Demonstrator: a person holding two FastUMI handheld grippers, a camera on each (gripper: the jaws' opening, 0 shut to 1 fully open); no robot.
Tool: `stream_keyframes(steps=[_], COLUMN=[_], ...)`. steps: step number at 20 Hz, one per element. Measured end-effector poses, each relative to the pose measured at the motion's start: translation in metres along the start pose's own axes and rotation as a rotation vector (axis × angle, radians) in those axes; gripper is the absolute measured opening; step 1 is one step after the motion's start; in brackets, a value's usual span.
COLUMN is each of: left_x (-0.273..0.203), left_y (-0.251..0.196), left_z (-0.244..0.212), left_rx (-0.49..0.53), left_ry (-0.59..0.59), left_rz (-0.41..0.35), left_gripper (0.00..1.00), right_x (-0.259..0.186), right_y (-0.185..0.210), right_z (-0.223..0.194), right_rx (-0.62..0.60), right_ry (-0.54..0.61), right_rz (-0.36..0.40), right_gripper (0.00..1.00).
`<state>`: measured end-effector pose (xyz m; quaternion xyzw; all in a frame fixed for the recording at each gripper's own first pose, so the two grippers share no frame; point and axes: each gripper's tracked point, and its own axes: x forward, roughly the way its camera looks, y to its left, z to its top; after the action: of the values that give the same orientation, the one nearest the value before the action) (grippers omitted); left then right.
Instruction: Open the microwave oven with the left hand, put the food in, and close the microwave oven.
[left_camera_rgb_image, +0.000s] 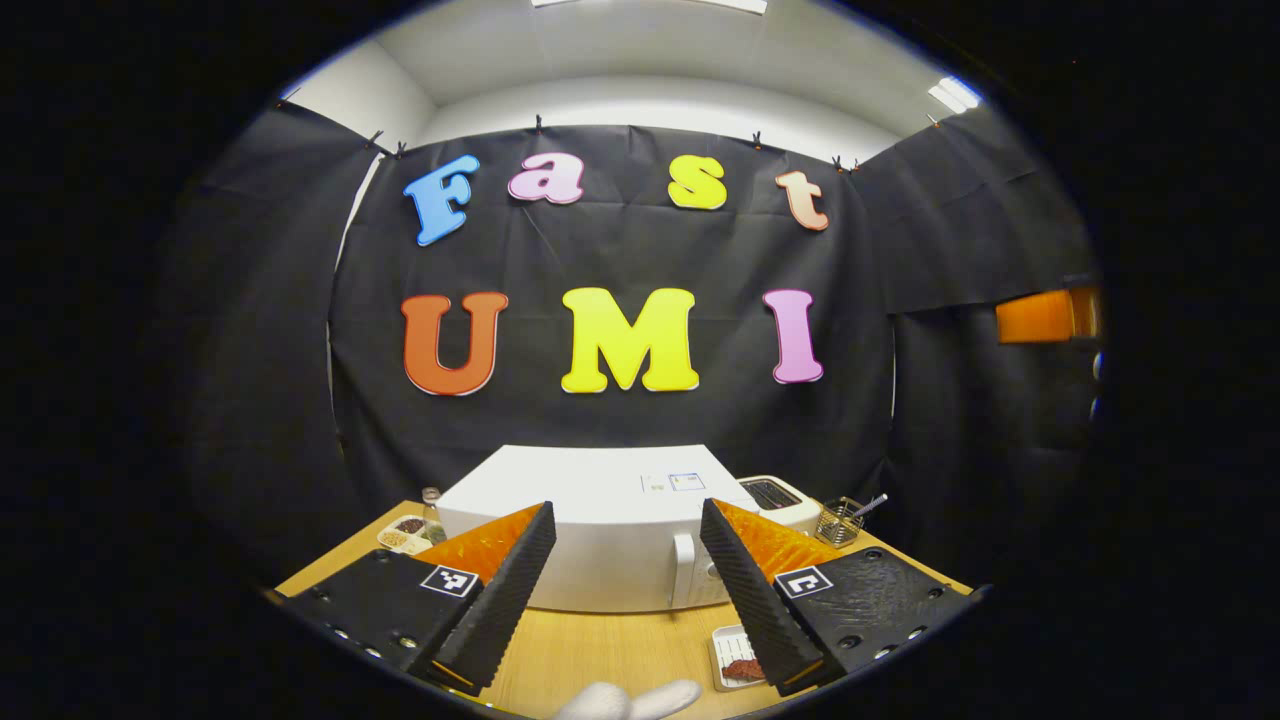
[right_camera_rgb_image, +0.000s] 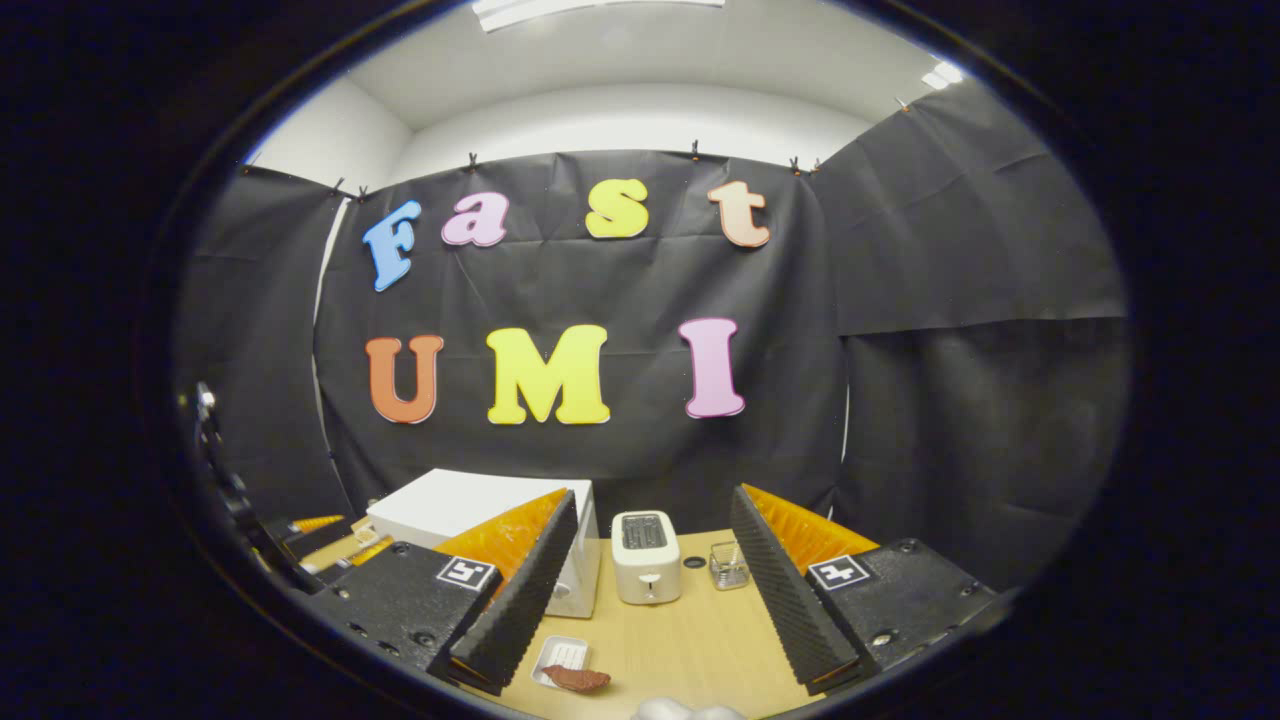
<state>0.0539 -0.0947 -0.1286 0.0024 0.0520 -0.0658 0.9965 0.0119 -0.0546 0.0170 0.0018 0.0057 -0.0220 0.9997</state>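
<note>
A white microwave (left_camera_rgb_image: 600, 540) sits closed at twelve o'clock ahead of the left gripper (left_camera_rgb_image: 627, 590), whose fingers are spread and empty, likely lined up for its door handle. The right gripper (right_camera_rgb_image: 650, 600), also spread and empty, hovers with the food tray (right_camera_rgb_image: 565, 665) at seven o'clock, within reach.

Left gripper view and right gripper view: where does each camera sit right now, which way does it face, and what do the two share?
Left gripper view: rides the left gripper, facing the closed microwave; its open fingers frame the door handle.
Right gripper view: rides the right gripper, facing the toaster, fingers open; the left gripper shows at far left.
Shared: microwave, toaster, food tray, wire basket, wooden table.
</note>
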Motion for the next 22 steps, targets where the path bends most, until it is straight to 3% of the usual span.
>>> stream_keyframes(steps=[7,8,9,10,12,13,14,16,18,19,20,21,22], left_x=[0.086,0.101,0.114,0.127,0.149,0.158,0.164,0.175,0.179,0.18,0.18,0.182,0.18], left_y=[-0.039,-0.042,-0.047,-0.051,-0.055,-0.056,-0.058,-0.063,-0.064,-0.063,-0.052,-0.047,-0.048], left_z=[-0.116,-0.127,-0.138,-0.145,-0.157,-0.16,-0.163,-0.166,-0.166,-0.166,-0.162,-0.164,-0.167], left_rx=[0.014,0.015,0.011,0.009,0.027,0.041,0.05,0.052,0.06,0.06,0.065,0.048,0.022], left_ry=[0.12,0.126,0.151,0.16,0.169,0.168,0.17,0.169,0.164,0.164,0.154,0.168,0.178], left_rz=[-0.009,-0.011,-0.015,-0.017,-0.015,-0.012,-0.012,-0.022,-0.023,-0.018,0.024,0.035,0.032], left_gripper=[0.94,0.94,0.94,0.94,0.94,0.94,0.94,0.94,0.91,0.77,0.7,0.36,0.32], right_x=[-0.001,-0.002,-0.002,-0.002,-0.001,0.0,0.001,0.002,0.003,0.004,0.006,0.006,0.006], right_y=[-0.017,-0.019,-0.021,-0.023,-0.026,-0.028,-0.031,-0.035,-0.037,-0.036,-0.035,-0.036,-0.035], right_z=[0.004,0.004,0.005,0.004,-0.003,-0.006,-0.009,-0.012,-0.015,-0.014,-0.014,-0.015,-0.018], right_rx=[-0.138,-0.154,-0.159,-0.152,-0.131,-0.121,-0.12,-0.124,-0.121,-0.118,-0.116,-0.117,-0.118], right_ry=[0.027,0.029,0.03,0.031,0.052,0.059,0.066,0.074,0.082,0.083,0.081,0.084,0.088], right_rz=[-0.056,-0.066,-0.077,-0.084,-0.098,-0.105,-0.113,-0.127,-0.129,-0.13,-0.125,-0.125,-0.121], right_gripper=[0.99,0.91,0.92,1.0,1.0,0.95,1.0,0.95,1.0,1.0,0.96,1.0,1.0])
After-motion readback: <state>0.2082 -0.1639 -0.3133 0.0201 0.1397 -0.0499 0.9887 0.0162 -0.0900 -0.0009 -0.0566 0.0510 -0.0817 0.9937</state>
